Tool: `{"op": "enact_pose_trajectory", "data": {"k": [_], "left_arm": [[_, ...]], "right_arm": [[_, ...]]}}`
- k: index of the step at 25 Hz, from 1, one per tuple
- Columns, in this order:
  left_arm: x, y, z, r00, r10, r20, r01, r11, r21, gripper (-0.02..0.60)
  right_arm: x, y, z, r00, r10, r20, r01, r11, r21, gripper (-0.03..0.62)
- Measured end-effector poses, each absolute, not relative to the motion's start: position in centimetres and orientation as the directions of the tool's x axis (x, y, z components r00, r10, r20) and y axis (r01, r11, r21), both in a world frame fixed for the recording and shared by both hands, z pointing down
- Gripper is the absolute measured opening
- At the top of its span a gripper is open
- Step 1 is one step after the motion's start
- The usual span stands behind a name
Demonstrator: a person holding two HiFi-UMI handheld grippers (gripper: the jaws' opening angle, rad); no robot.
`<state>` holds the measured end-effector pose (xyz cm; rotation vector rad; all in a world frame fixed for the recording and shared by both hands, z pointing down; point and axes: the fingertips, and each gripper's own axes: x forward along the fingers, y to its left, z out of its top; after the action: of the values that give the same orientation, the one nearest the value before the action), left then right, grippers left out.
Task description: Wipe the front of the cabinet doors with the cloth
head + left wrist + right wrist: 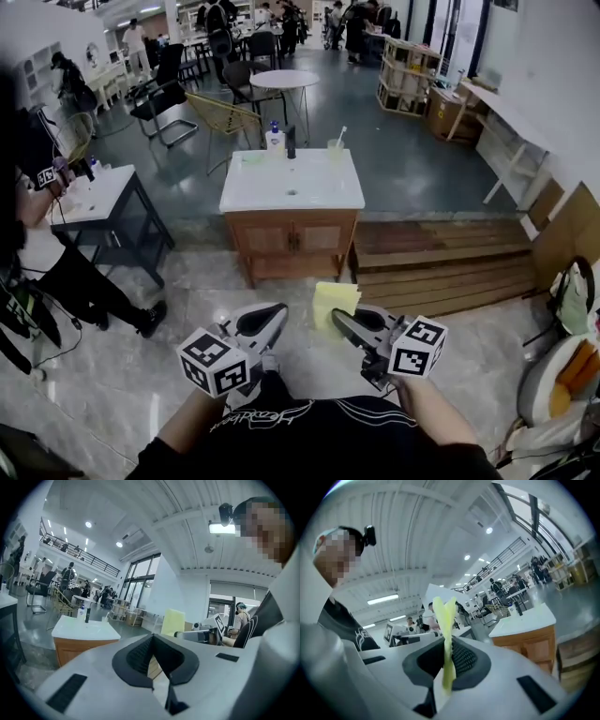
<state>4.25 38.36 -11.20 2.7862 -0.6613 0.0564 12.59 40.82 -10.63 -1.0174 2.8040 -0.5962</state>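
Note:
A wooden cabinet (291,241) with a white sink top (292,183) stands a few steps ahead in the head view, its two doors shut. Both grippers are low and near my body, well short of it. My right gripper (339,317) is shut on a pale yellow cloth (335,302). The cloth (446,620) sticks up folded between the dark pads of that gripper (447,645), with the cabinet (529,644) beyond at the right. My left gripper (274,315) is shut and holds nothing; from the left gripper (152,640) the cabinet (77,649) shows to the left and the cloth (172,620) to the right.
A bottle (275,139), a dark faucet (291,141) and a cup (335,146) stand at the back of the sink top. At the left are a black-legged table (98,199) and a person (52,272). Low wooden steps (441,262) lie right of the cabinet. Bags (572,295) sit far right.

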Motion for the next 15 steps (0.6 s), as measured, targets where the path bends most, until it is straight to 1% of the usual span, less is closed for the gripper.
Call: {"op": "enact_pose_trajectory", "data": {"k": [2, 4, 11, 15], "left_arm": [[4.5, 39.6, -12.5, 0.899, -0.431, 0.074, -0.435, -0.865, 0.25, 0.006], [4.8, 40.6, -13.3, 0.903, -0.425, 0.059, -0.426, -0.873, 0.237, 0.006], [5.8, 42.3, -13.4, 0.912, -0.405, 0.058, -0.407, -0.886, 0.222, 0.006], [6.4, 42.6, -13.4, 0.916, -0.397, 0.06, -0.4, -0.888, 0.224, 0.006]], "right_arm": [[12.5, 42.2, -11.8, -0.781, -0.624, 0.012, -0.571, 0.706, -0.419, 0.04], [12.7, 43.1, -12.3, -0.772, -0.635, 0.028, -0.596, 0.708, -0.379, 0.04], [13.6, 44.6, -12.4, -0.741, -0.67, 0.039, -0.645, 0.695, -0.317, 0.04], [13.9, 44.7, -12.1, -0.733, -0.679, 0.024, -0.647, 0.687, -0.332, 0.04]]}}
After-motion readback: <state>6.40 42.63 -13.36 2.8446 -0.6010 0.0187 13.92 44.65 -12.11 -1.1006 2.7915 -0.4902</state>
